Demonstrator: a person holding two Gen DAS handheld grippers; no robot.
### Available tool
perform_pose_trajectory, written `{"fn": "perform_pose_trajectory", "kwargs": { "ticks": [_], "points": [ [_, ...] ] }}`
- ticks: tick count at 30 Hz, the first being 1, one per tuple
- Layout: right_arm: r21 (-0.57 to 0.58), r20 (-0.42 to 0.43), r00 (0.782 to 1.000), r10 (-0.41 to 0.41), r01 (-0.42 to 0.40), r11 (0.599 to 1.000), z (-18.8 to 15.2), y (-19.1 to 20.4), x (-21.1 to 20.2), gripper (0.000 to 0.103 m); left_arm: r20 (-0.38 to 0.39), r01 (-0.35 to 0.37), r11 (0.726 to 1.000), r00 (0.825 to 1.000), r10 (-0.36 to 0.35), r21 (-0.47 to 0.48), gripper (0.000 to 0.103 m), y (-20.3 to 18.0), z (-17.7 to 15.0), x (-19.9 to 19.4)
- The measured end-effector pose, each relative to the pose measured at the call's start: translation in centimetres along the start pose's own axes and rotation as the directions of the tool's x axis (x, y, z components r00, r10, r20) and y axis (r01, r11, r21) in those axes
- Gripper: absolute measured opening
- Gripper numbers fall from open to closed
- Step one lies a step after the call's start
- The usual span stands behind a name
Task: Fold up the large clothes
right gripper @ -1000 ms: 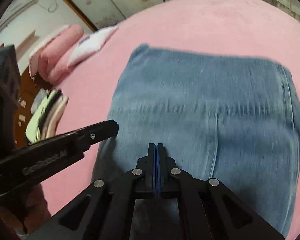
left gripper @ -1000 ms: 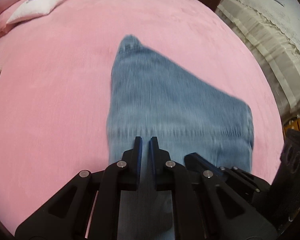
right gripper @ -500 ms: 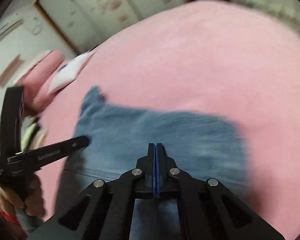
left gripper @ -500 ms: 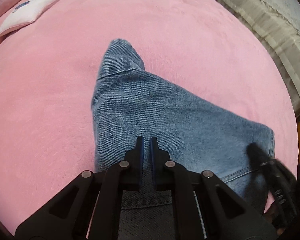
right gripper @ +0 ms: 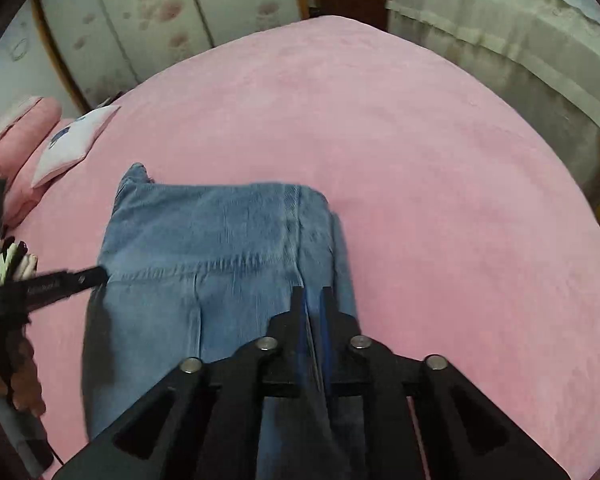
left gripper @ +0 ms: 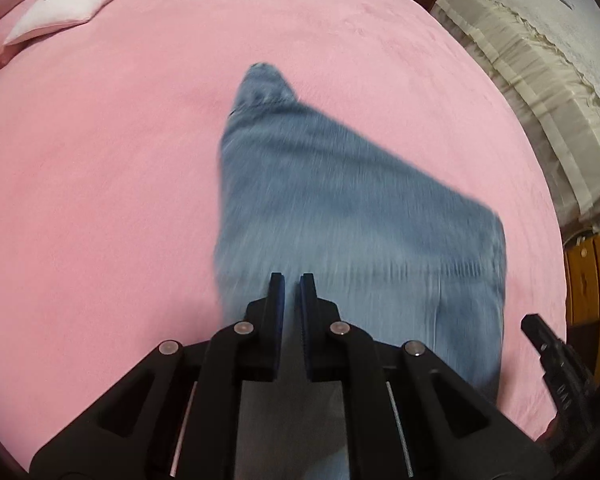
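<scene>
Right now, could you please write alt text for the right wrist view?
Folded blue jeans lie on a pink bedspread; the right claw has just been opening, its jaws slightly parted over the denim's right edge. The left claw reaches in from the left.

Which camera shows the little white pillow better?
The left wrist view shows it best: the white pillow lies whole and well lit at the far corner of the pink bed, its blue print visible. In the right wrist view the same pillow appears smaller and squeezed toward the left edge.
</scene>
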State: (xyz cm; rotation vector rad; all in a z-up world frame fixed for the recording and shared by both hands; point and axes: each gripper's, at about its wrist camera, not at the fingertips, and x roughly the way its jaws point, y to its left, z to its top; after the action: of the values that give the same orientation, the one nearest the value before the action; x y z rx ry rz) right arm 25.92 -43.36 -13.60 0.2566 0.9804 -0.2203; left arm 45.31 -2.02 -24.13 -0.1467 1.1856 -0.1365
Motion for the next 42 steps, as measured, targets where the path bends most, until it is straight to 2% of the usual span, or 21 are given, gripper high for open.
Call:
{"fn": "perform_pose_trajectory", "kwargs": {
  "ticks": [3,5,7,11,13,16,19,20,21,22,23,24,32,36,42],
  "points": [
    [0.090,-0.026,1.000,-0.004,0.007,0.996,-2.8,-0.5,-3.0,0.033,-0.030,-0.021,0.999,0.999,0.020,-0.034,0.005,1.0,-3.4,-2.1],
    [0.120,-0.059,0.998,-0.027,0.034,0.992,-4.7,-0.3,-4.4,0.040,-0.062,-0.075,0.996,0.996,0.071,-0.058,0.005,1.6,-6.0,-3.1],
    [0.112,-0.110,0.993,-0.045,0.057,0.992,-6.6,0.5,-5.4,0.058,-0.082,-0.122,0.990,0.990,0.117,-0.063,0.005,2.0,-8.1,-4.1],
    [0.088,-0.188,0.981,-0.041,0.059,0.994,-10.0,3.0,-6.2,0.068,-0.093,-0.132,0.990,0.987,0.128,-0.040,0.005,2.4,-13.2,-6.1],
    [0.080,-0.217,0.976,-0.031,0.049,0.996,-11.6,3.4,-7.0,0.075,-0.150,-0.108,0.994,0.983,0.106,-0.008,0.006,2.3,-15.3,-6.6],
    [0.045,-0.258,0.966,-0.033,0.046,0.998,-13.1,4.6,-7.7,0.075,-0.225,-0.087,0.996,0.971,0.084,-0.002,0.006,2.1,-17.4,-7.0],
    [-0.015,-0.288,0.955,-0.075,0.074,0.997,-14.1,6.2,-8.2,0.077,-0.221,-0.091,0.995,0.971,0.095,0.031,0.007,1.1,-18.5,-8.2],
    [-0.030,-0.295,0.952,-0.082,0.076,0.997,-14.3,6.6,-8.5,0.079,-0.217,-0.098,0.994,0.970,0.107,0.050,0.013,0.7,-18.8,-8.6],
    [-0.035,-0.296,0.952,-0.083,0.076,0.996,-14.3,6.8,-8.8,0.081,-0.211,-0.111,0.991,0.970,0.124,0.075,0.028,0.3,-19.0,-9.1],
    [-0.037,-0.293,0.953,-0.079,0.071,0.997,-14.3,7.1,-9.3,0.083,-0.207,-0.123,0.988,0.968,0.140,0.095,0.038,0.0,-19.2,-9.5],
    [-0.034,-0.289,0.955,-0.073,0.066,0.997,-14.1,7.1,-9.7,0.083,-0.200,-0.133,0.985,0.968,0.153,0.108,0.054,-0.2,-19.3,-10.0],
    [-0.032,-0.285,0.956,-0.069,0.063,0.998,-14.0,7.3,-10.1,0.084,-0.191,-0.137,0.984,0.969,0.157,0.114,0.057,-0.4,-19.1,-10.5],
    [-0.079,-0.261,0.959,-0.108,0.090,0.993,-12.8,8.4,-14.1,0.088,-0.140,-0.099,0.988,0.983,0.116,0.121,0.059,-1.0,-17.6,-14.0],
    [-0.068,-0.219,0.969,-0.115,0.103,0.992,-12.2,8.4,-15.3,0.090,-0.094,-0.093,0.986,0.990,0.107,0.142,0.059,-1.3,-17.2,-15.5],
    [-0.038,-0.205,0.972,-0.117,0.111,0.993,-11.4,8.0,-16.3,0.091,-0.078,-0.085,0.982,0.992,0.099,0.168,0.060,-1.9,-17.1,-16.7]
  ]
}}
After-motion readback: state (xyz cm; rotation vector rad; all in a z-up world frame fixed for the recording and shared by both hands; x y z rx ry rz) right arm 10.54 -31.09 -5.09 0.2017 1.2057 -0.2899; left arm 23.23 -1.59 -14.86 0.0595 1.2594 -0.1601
